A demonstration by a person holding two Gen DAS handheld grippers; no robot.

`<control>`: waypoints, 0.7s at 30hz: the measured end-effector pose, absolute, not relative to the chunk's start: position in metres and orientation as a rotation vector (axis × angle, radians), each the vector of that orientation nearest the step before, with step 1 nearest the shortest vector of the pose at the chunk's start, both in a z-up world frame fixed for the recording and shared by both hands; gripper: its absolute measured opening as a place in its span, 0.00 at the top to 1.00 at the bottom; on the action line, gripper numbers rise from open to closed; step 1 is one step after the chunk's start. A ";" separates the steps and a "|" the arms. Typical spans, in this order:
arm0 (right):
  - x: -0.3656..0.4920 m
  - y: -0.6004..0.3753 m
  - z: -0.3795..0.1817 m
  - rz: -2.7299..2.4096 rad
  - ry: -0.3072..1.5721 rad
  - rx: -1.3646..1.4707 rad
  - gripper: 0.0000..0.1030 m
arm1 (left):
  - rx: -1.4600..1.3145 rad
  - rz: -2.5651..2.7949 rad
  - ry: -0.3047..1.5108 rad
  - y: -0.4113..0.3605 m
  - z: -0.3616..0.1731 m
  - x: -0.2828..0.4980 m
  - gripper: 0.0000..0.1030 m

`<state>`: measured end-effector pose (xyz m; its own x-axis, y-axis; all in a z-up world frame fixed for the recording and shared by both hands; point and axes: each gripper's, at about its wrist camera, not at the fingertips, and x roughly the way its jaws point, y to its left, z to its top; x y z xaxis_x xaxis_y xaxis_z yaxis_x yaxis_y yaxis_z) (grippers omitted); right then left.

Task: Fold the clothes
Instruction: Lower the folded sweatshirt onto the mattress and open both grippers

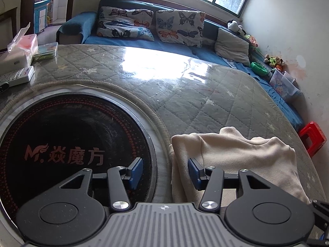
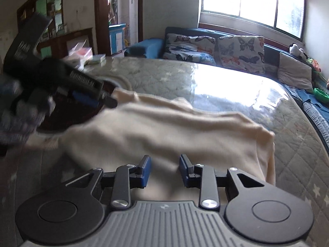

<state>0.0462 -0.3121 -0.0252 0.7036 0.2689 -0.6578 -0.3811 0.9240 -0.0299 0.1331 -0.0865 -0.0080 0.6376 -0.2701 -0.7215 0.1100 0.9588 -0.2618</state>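
Garment: a cream-coloured garment [image 2: 164, 127] lay rumpled on the near part of the table, spread left to right, its left end lapping the rim of the heater disc and its right edge hanging off the near right side of the table. It was not yet squared into a neat fold, so the task looked partly done at most.

Table: a round table [image 1: 205, 94] under a quilted grey cover with a clear sheet on top gave a wide, slick bed for sliding cloth; glare from the window washed out its far middle.

Heater disc: a black round plate [image 1: 72, 135] set in the table's centre sat left of the garment, likely why the cloth was worked on the near right side.

Left gripper: the left gripper [image 1: 165, 173] hovered over the garment's left edge, jaws about half open. The right pad sat over the cloth and the left pad over the disc; no pinch showed, so it appeared ready either to take that edge or to leave it.

Right gripper: the right gripper [image 2: 165, 169] pointed down at the garment's near middle, jaws fairly narrow and opening. Cloth lay under the gap, but the pads were not pressing it, which read as a release.

Clutter: a tissue pack [image 1: 22, 45], a small clear box [image 1: 46, 50] and a remote [image 1: 18, 76] stood at the far left, well apart from the garment and out of the working area.

Next move, as a judgement: a fresh grip on an edge would be needed to carry a fold across.
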 end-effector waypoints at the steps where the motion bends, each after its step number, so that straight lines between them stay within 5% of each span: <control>1: 0.041 -0.313 -0.026 0.366 0.708 -0.179 0.70 | -0.195 -0.217 0.850 -0.087 -0.007 0.132 0.50; 11: 0.014 -0.326 -0.020 0.350 0.726 -0.168 0.69 | -0.086 -0.222 0.808 -0.099 0.003 0.101 0.44; 21: 0.010 -0.336 -0.022 0.272 0.740 -0.049 0.60 | 0.020 -0.195 0.760 -0.108 0.007 0.061 0.26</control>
<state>0.0102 -0.3364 -0.0217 0.7047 0.2273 -0.6721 -0.2618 0.9638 0.0515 0.0606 -0.1081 0.0074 0.7077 -0.1684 -0.6861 0.1831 0.9817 -0.0521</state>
